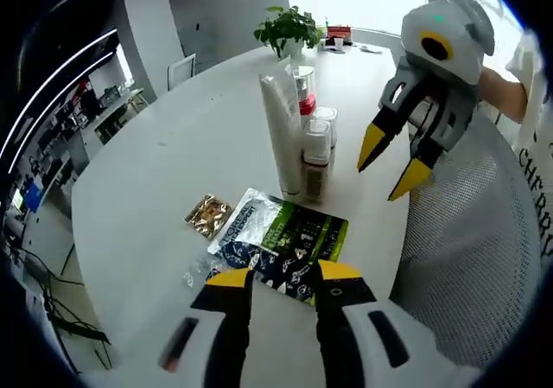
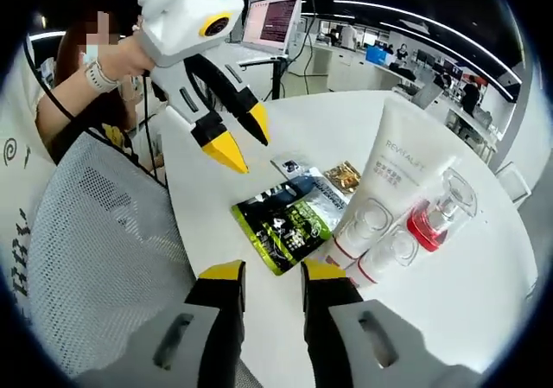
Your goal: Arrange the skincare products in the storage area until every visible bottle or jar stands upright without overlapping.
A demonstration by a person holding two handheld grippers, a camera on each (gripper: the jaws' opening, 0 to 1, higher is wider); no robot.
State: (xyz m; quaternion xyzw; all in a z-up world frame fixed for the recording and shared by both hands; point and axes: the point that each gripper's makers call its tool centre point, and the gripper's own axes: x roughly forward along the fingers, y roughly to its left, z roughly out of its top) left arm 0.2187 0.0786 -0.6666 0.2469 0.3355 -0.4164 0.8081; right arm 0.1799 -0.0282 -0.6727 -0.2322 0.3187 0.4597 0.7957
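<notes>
A tall white tube (image 1: 283, 133) (image 2: 402, 168) stands upright on the round white table (image 1: 173, 146). Pressed close around it are a clear bottle with a red base (image 1: 304, 90) (image 2: 436, 215) and two small clear-capped bottles (image 1: 315, 155) (image 2: 367, 224), all upright. In front of them a green and black sachet (image 1: 281, 245) (image 2: 285, 219) lies flat. My left gripper (image 1: 283, 276) (image 2: 242, 137) is open just short of the sachet, holding nothing. My right gripper (image 2: 272, 273) (image 1: 391, 163) is open too, hovering beside the bottles at the table edge.
A small gold packet (image 1: 208, 215) (image 2: 344, 176) lies next to the sachet. A grey mesh chair (image 1: 467, 258) (image 2: 95, 258) stands against the table edge. A potted plant (image 1: 289, 27) sits at the far side. A person's hand (image 2: 121, 60) holds the left gripper.
</notes>
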